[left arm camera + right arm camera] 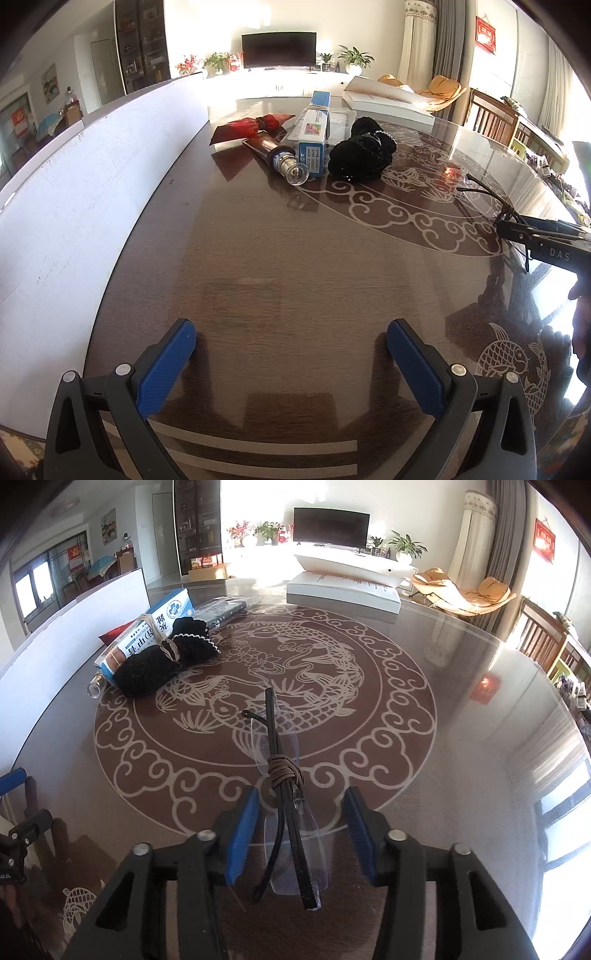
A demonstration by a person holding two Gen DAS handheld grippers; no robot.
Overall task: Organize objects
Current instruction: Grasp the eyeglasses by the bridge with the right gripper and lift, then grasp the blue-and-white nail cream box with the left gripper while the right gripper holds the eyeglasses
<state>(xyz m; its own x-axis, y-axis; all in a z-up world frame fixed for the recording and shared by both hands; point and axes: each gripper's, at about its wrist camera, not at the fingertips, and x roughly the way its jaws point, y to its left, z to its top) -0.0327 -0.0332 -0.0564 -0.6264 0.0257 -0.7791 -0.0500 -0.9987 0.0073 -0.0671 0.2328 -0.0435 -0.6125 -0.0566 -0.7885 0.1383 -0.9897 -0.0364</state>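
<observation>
Two grippers, both spread: left gripper (291,354) over bare table (295,266); right gripper (301,830) straddles folded glasses (284,775) mid-table, unpinched. Box (155,627), bottle (284,162), black bundle (162,661) lie near the far-left edge.

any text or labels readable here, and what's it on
"DAS": on the body of the right gripper, seen from the left wrist view.
Large Chinese characters on the blue and white box: too distorted to read reliably.
Small print on that box's end label: too small.
Red wall hanging: blurred.
Open book: print too small.
</observation>
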